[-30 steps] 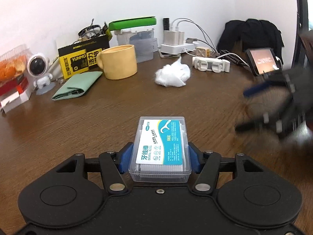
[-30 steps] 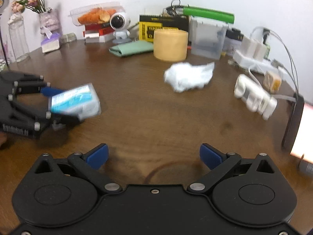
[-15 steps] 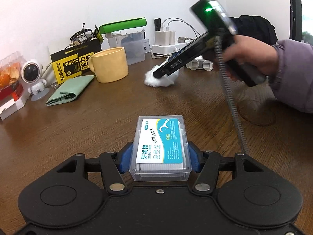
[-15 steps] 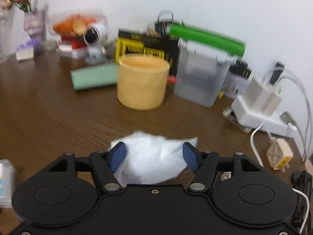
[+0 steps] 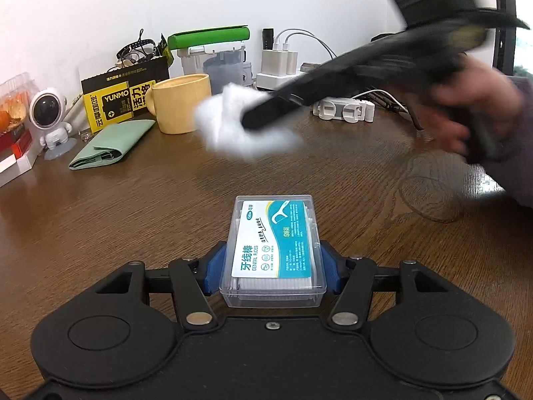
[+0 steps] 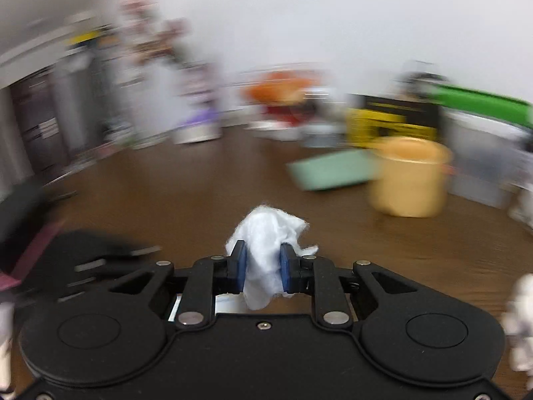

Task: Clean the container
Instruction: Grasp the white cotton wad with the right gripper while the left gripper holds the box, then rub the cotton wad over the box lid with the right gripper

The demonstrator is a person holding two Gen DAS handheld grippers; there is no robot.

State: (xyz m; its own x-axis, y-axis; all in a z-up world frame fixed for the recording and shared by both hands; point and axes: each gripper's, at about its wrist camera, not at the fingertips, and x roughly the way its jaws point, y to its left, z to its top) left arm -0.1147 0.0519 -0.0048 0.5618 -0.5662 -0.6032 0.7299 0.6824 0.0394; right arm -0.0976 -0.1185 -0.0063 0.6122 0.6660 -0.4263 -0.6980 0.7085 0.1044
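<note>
The left claw [image 5: 272, 260] pinches the clear floss container [image 5: 273, 250] low over the surface [image 5: 133, 206]; the right claw [image 6: 263, 268] pinches a white tissue wad [image 6: 266, 233].

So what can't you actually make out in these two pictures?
- Right wrist view: shelf clutter behind the yellow mug, smeared by motion.
- Left wrist view: right gripper tips, blurred and buried in the tissue.
- Floss box: underside hidden; small print too tiny.

Right tool [image 5: 253, 123] and tissue [image 5: 230, 123] motion-blurred.
</note>
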